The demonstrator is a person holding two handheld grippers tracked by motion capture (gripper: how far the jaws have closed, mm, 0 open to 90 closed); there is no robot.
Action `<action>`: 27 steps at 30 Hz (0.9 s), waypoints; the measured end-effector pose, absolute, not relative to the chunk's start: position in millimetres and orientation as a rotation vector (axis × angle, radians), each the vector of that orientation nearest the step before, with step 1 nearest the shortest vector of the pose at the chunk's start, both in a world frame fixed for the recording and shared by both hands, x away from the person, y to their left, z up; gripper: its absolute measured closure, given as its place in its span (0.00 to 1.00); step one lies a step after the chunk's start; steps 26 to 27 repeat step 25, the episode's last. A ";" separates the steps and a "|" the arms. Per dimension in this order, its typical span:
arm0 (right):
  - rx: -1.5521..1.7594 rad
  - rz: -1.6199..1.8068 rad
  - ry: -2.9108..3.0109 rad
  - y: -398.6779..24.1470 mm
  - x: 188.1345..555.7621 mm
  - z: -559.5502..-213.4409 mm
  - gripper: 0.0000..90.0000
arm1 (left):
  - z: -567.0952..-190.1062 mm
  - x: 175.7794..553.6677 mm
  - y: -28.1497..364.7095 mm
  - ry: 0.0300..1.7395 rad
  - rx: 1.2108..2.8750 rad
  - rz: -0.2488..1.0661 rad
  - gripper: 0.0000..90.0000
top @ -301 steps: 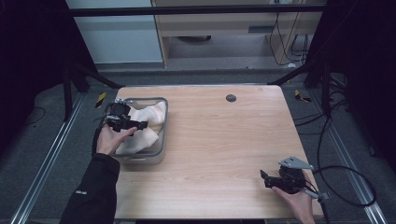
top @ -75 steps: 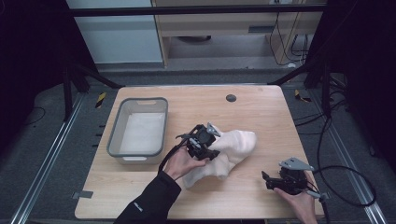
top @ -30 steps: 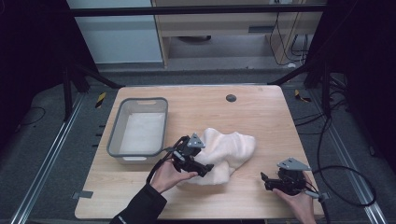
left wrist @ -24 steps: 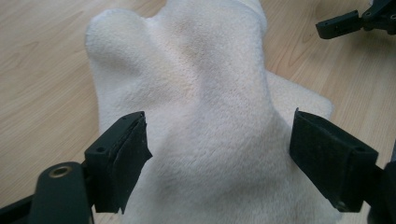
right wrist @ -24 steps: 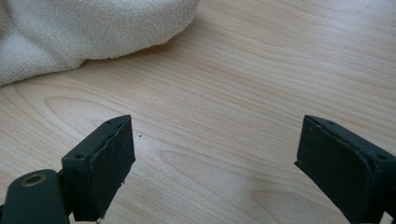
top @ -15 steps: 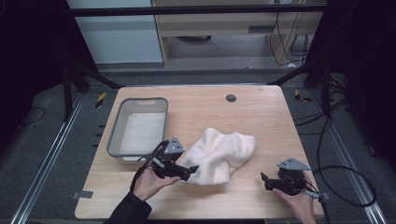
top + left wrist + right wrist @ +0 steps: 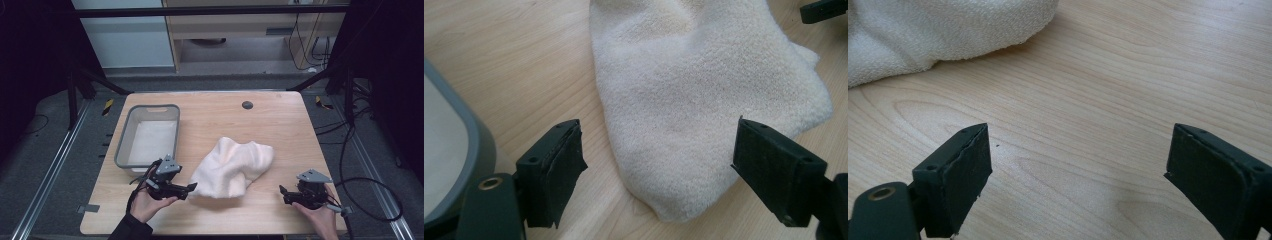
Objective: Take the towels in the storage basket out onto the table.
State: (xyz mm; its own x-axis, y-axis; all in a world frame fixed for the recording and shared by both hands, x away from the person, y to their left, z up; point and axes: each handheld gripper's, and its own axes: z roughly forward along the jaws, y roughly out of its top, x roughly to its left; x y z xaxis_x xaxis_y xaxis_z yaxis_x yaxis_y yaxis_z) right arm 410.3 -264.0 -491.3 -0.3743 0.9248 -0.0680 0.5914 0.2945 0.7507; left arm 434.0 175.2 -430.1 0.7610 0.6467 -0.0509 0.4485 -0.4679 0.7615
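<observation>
Where the wooden table (image 7: 280, 120) fills mid-frame: cream towel (image 7: 231, 167), crumpled, centre; grey tray (image 7: 121, 145), upper left of it; left gripper (image 7: 186, 189), jaws wide apart, beside towel's lower-left edge; right gripper (image 7: 283, 194), lower right, jaws spread, holding nothing

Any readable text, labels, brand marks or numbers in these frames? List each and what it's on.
None: no readable text, label, brand or number.
The towel, the grey bin, the wooden table and both grippers, left and right, carry no print.
The yellow-black striped pieces on the floor are hazard markings, not text.
</observation>
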 end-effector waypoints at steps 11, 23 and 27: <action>1.353 0.884 2.072 -263.2 409.1 -491.2 0.12 | -442.5 420.7 204.2 0.900 2.081 0.365 0.22; 1.350 0.878 2.078 -262.4 408.0 -491.6 0.11 | -455.9 409.3 242.3 1.014 2.018 0.384 0.23; 1.345 0.874 2.078 -262.9 408.2 -491.5 0.11 | -458.3 407.8 247.4 1.030 2.017 0.395 0.23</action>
